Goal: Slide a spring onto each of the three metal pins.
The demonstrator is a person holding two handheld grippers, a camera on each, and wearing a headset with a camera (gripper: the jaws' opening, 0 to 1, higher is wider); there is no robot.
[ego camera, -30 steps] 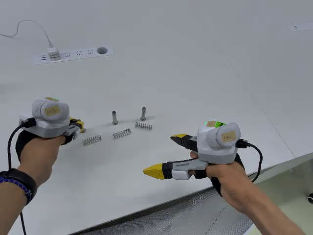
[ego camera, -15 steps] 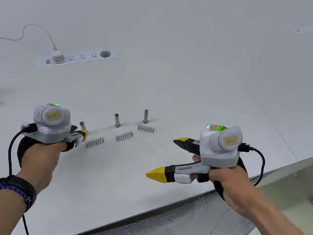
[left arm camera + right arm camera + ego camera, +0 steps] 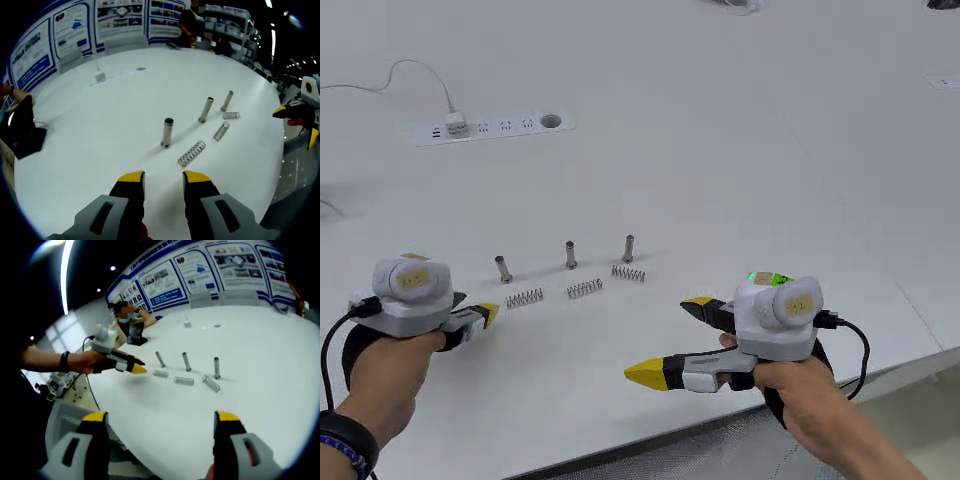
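Table (image 3: 740, 150): three pins (image 3: 571, 254), three springs (image 3: 584, 288).

Three metal pins stood on the one tabletop (image 3: 750, 170): the left pin (image 3: 504, 269), the middle pin (image 3: 571, 254) and the right pin (image 3: 628, 248). Three springs were counted as well: the left spring (image 3: 524, 297), the middle spring (image 3: 585, 288) and the right spring (image 3: 629, 273). There was one power strip (image 3: 495, 127) with one plug (image 3: 455, 124) in it. Two grippers were present, the left gripper (image 3: 480, 312) and the right gripper (image 3: 670, 338), each with two fingers.
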